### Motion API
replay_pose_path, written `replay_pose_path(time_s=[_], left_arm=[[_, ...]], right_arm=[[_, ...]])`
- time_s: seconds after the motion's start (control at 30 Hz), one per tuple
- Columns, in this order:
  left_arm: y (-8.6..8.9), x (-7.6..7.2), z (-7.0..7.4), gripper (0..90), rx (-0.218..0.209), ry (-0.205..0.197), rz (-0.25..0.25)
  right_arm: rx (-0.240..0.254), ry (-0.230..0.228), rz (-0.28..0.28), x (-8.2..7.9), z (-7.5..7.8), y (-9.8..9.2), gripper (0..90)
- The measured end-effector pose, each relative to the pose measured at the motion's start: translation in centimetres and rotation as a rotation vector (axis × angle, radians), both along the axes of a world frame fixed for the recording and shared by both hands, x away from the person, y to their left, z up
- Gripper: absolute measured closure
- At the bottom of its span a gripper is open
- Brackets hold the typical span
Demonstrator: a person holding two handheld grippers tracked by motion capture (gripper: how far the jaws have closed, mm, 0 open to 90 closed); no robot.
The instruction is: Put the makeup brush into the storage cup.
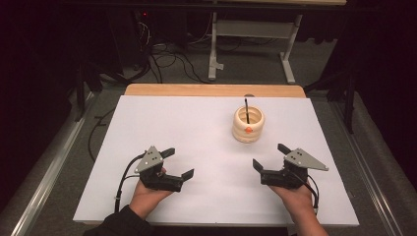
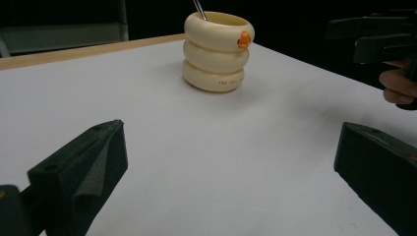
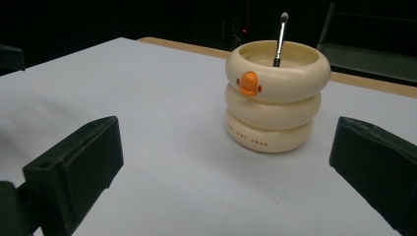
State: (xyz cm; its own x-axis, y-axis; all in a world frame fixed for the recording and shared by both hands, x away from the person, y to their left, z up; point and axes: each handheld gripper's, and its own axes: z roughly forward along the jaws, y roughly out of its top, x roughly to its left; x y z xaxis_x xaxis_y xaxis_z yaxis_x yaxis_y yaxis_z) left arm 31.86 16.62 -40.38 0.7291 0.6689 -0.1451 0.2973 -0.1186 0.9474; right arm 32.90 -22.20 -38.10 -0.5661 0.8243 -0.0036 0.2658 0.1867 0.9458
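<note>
Cream ringed holder, one brush inside, two open claws

Table: wooden top with a pale wood edge along the far side, covered by a white rectangular sheet. Standing upright on the sheet, right of centre: one cream three-ringed ceramic holder with an orange beak.

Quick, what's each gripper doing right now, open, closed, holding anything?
Left gripper: open, holding nothing, resting low over the white table.
Right gripper: open, holding nothing, pointed toward the cream duck holder with the brush in it.
</note>
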Motion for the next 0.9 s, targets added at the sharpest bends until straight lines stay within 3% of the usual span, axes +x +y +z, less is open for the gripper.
replay_pose_path(time_s=[0.3, 0.9], left_arm=[[-0.54, -0.13, -0.14, 0.1, 0.003, 0.003, -0.006], [-0.44, -0.11, -0.15, 0.2, 0.004, 0.002, -0.009]], right_arm=[[0.005, -0.024, -0.008, -0.66, -0.14, -0.76, 1.0], [-0.004, 0.004, -0.011, -0.25, -0.70, -0.67, 1.1]])
